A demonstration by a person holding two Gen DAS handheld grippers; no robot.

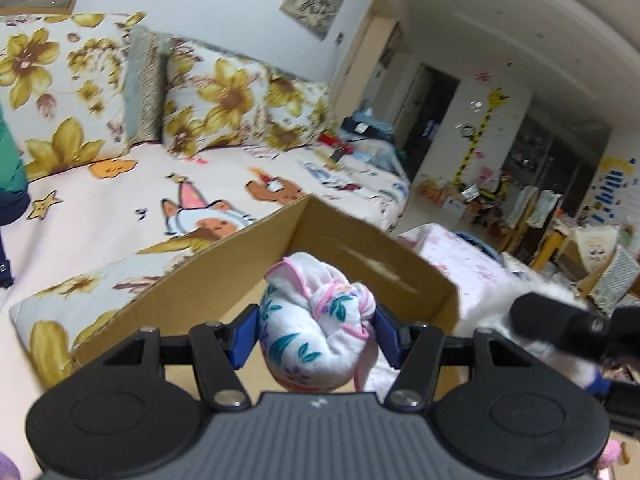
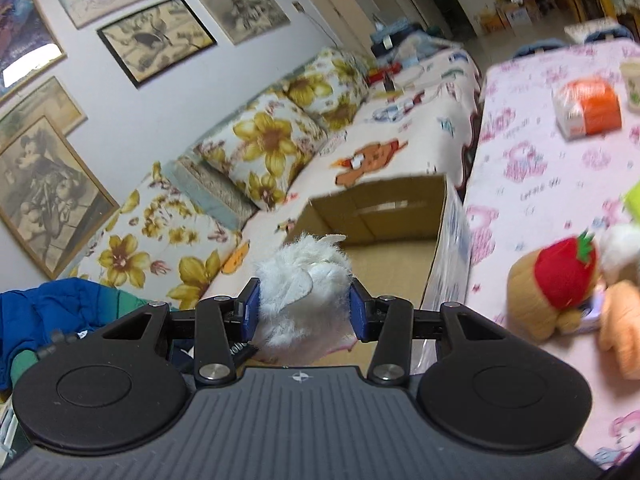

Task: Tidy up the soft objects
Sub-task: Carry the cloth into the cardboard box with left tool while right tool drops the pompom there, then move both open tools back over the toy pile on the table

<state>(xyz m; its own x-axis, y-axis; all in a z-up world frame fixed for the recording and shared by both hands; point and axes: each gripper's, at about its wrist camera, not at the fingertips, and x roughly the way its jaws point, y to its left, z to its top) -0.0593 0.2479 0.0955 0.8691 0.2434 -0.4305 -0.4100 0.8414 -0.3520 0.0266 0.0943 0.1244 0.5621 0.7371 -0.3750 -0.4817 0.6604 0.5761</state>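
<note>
My left gripper (image 1: 316, 334) is shut on a rolled white cloth with teal leaves and pink trim (image 1: 316, 320), held above the open cardboard box (image 1: 224, 280). My right gripper (image 2: 305, 310) is shut on a fluffy white plush toy (image 2: 304, 284), held over the same cardboard box (image 2: 384, 208). The right gripper's black body (image 1: 560, 328) shows at the right edge of the left wrist view with white fur beside it. The box floor under both looks bare where it shows.
The box stands between a sofa with flowered cushions (image 2: 264, 136) and a table with a pink cloth (image 2: 540, 184). On the table lie a brown plush with a red strawberry (image 2: 556, 280), an orange plush (image 2: 624, 328) and an orange pack (image 2: 588, 108). A blue jacket (image 2: 52, 312) lies left.
</note>
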